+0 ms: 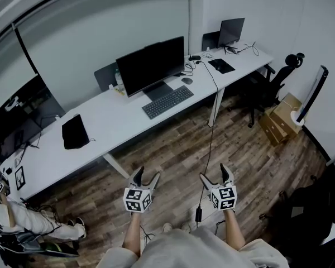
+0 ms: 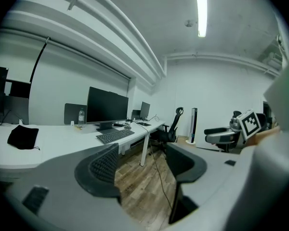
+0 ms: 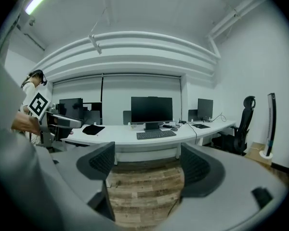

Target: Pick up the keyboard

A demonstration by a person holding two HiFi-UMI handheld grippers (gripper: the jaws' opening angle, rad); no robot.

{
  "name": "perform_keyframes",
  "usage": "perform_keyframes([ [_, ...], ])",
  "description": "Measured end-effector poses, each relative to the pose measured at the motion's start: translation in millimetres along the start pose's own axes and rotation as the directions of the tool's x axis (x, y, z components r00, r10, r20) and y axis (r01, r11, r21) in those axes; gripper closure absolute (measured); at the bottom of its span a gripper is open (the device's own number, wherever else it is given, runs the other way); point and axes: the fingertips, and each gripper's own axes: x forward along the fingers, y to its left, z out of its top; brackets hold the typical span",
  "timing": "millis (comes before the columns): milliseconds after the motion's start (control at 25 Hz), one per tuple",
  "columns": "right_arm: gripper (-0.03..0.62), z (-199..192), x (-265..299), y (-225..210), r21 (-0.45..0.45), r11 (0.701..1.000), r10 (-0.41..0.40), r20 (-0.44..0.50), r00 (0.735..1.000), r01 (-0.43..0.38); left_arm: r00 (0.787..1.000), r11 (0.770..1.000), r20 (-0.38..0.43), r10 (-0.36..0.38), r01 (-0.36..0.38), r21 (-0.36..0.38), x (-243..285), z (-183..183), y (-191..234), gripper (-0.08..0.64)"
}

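Keyboard lay on white surface before monitor. Left gripper and right gripper hung over wood floor, well apart from keyboard, both released, empty.

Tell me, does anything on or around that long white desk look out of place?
Nothing looks spilled or broken. The dark rectangular keyboard lies straight before the large black monitor. One untidy thing: a thin black cable hangs off the long white desk and trails across the wooden plank floor.
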Motion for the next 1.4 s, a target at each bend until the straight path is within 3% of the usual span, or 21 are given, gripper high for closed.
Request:
perform_keyframes([
  [760, 0.184, -10.6, 28.1, -48.8, -0.018, 1.0, 0.008, -0.016, 1.0, -0.008, 0.999, 0.999, -0.002, 0.033, -0.033, -0.008, 53.7, -3.4, -14.8, 0.275],
  [1400, 0.192, 17.4, 158.7, -107.0, -0.024, 0.999, -0.029, -0.043, 0.999, 0.028, 1.0, 1.0, -0.003, -0.006, 0.006, -0.012, 191.8, 33.5, 56.0, 0.275],
])
